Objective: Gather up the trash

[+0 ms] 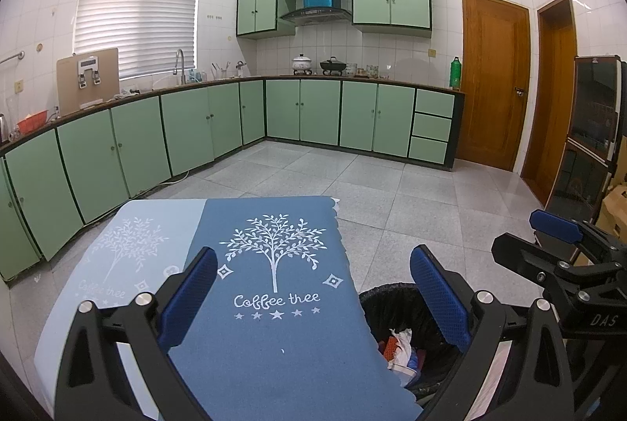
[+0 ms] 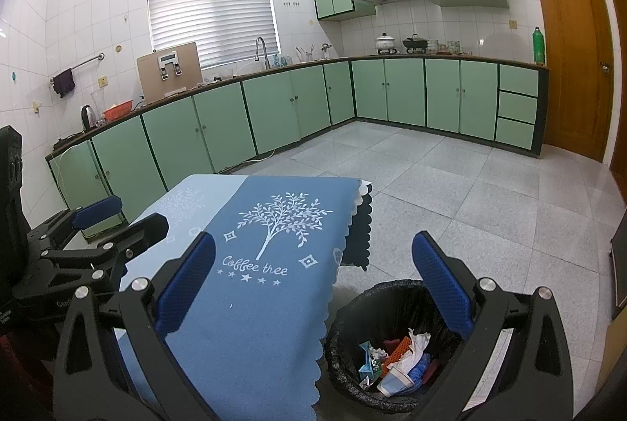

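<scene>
Hovering over the blue tree-print tablecloth [image 1: 274, 303], left gripper [image 1: 313, 295] has jaws apart, empty. Cloth surface shows no litter. Right gripper [image 2: 313, 287], jaws also apart and empty, sits nearer the black-lined round bin [image 2: 345, 315] on the floor beside the table; crumpled paper and wrapper trash [image 2: 399, 354] lies inside, so collection looks done.

Table [image 2: 188, 374] draped in a blue cloth [image 2: 254, 303] printed with a white tree and "Coffee tree", scalloped along its edge; stands on grey speckled floor tiles [image 2: 450, 193]; beside it on the floor, black-lined trash bin [image 2: 352, 307] holding crumpled trash [image 2: 395, 354].
</scene>
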`<state>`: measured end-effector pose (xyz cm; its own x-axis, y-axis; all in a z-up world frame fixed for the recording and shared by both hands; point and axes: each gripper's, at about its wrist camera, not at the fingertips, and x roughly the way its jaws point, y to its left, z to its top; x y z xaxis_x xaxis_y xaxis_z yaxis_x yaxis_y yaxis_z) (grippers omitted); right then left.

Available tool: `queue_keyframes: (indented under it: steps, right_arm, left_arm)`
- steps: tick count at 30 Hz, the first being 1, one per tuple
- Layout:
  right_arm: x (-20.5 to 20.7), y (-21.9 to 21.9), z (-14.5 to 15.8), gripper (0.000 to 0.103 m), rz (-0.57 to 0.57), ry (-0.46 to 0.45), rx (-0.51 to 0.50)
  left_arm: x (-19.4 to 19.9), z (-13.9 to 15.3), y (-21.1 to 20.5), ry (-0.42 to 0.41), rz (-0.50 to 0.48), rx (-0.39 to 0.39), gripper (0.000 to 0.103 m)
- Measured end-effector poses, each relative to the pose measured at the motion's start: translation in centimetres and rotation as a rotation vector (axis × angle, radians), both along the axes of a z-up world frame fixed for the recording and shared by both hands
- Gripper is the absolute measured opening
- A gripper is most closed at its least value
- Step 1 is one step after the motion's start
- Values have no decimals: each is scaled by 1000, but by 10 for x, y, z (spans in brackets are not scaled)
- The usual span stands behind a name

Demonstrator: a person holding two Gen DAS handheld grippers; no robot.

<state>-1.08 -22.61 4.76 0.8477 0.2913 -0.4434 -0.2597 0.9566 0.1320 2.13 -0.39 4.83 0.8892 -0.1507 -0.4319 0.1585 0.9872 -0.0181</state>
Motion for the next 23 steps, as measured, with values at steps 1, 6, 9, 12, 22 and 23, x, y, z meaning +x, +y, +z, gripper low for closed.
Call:
queue_keyframes:
  steps: [1, 6, 9, 12, 22, 23]
  right_arm:
    - [0, 0, 0, 98, 0, 0, 0]
    - [0, 0, 1, 98, 0, 0, 0]
    - [0, 0, 1, 98, 0, 0, 0]
    - [0, 0, 1, 98, 0, 0, 1]
    - [0, 0, 0, 98, 1, 3, 0]
    - [0, 0, 0, 98, 1, 3, 1]
  left_arm:
    - [0, 0, 0, 0, 0, 0, 97]
    - [-1, -1, 0, -1, 1, 1, 97]
    - [-1, -2, 0, -2, 2, 3, 97]
    - [0, -2, -1, -2, 2, 3, 97]
    - [0, -3, -1, 2, 3, 3, 97]
    - [1, -3, 0, 2, 4, 2, 97]
